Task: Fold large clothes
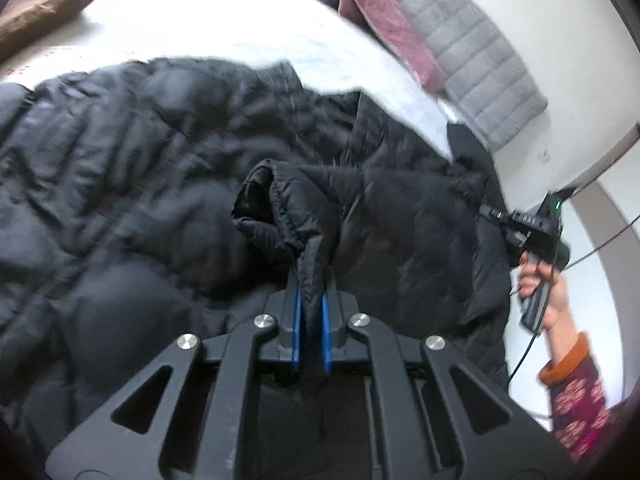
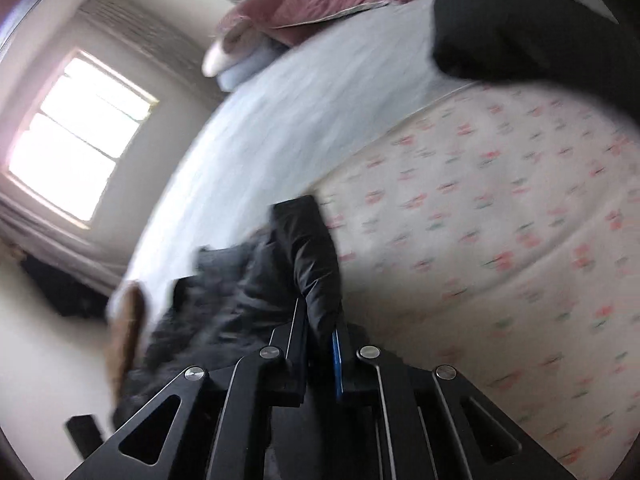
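A large black puffer jacket (image 1: pixel 132 184) lies spread on the bed. My left gripper (image 1: pixel 311 280) is shut on the cuff end of a sleeve (image 1: pixel 280 208), which is lifted over the jacket body. My right gripper (image 2: pixel 320 316) is shut on another edge of the jacket (image 2: pixel 308 248) and holds it raised beside the bed; that fabric hangs blurred below it. The right gripper also shows in the left wrist view (image 1: pixel 532 232), held in a hand at the jacket's right side.
The bed has a white sheet (image 1: pixel 240 28) and a floral mattress side (image 2: pixel 500 240). Pink and grey pillows (image 1: pixel 384 20) sit at the headboard end, a brown cushion (image 1: pixel 44 4) at the far left. A bright window (image 2: pixel 80 132) is in the wall.
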A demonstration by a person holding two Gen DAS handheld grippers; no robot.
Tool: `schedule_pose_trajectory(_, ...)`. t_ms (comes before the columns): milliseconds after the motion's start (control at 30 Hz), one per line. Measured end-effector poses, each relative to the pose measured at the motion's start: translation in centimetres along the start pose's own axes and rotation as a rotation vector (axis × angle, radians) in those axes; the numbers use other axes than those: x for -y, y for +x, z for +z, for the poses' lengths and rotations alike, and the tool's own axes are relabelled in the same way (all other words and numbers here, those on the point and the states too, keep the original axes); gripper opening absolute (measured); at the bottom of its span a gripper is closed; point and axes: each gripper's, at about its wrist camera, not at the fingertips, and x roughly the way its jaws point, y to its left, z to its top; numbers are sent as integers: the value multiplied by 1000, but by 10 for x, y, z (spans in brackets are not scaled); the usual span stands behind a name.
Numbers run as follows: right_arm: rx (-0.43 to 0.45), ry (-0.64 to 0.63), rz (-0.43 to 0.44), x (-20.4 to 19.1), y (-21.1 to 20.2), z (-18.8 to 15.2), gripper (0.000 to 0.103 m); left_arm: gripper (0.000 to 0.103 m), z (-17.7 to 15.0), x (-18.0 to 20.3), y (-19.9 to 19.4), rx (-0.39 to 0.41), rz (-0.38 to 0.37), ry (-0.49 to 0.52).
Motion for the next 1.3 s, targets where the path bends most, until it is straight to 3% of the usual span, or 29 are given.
schedule_pose_trajectory(100, 7, -31, -126, 3, -3, -4, 26, 21, -6, 9, 16, -9, 123, 56)
schedule_pose_trajectory(133, 15, -43, -140, 3, -8, -6, 33, 24, -7, 11, 14, 2, 142, 57)
schedule_pose_trajectory(200, 12, -81, -124, -1, -23, -14, 60, 35, -6, 13, 4, 34, 175, 68)
schedule_pose_trajectory(233, 23, -118, -117, -6, -33, -20, 63, 43, -5, 14, -3, 59, 191, 79)
schedule_pose_trajectory(333, 22, -289, -128, -30, -54, -47, 65, 47, -1, 21, -29, 173, 215, 121)
schedule_pose_trajectory(400, -2, -400, -143, -43, -63, -66, 67, 47, 1, 26, -41, 213, 175, 151)
schedule_pose_trajectory(500, -76, -524, -194, -48, -61, -102, 67, 47, 1, 32, -39, 193, 80, 199)
schedule_pose_trajectory(600, -118, -618, -311, -41, -48, -124, 67, 47, -4, 30, -14, 97, 121, 231)
schedule_pose_trajectory(667, -137, -580, -358, -25, -43, -124, 67, 46, -10, 18, 12, -20, 174, 235)
schedule_pose_trajectory(700, -151, -536, -364, -15, -42, -122, 67, 46, -13, 15, 17, -40, 175, 235)
schedule_pose_trajectory(800, -152, -456, -370, -10, -58, -118, 69, 48, -14, 12, 2, -26, 182, 229)
schedule_pose_trajectory(867, -126, -469, -371, -21, -76, -118, 69, 67, -13, 11, -14, -21, 219, 220)
schedule_pose_trajectory(967, -91, -460, -352, -41, -105, -120, 71, 77, -18, 7, -46, 25, 244, 210)
schedule_pose_trajectory(1167, -41, -433, -261, -83, -140, -130, 78, 82, -24, -28, -105, 44, 329, 124)
schedule_pose_trajectory(1300, -40, -520, -287, -109, -141, -140, 78, 86, -26, -64, -140, 70, 420, 75)
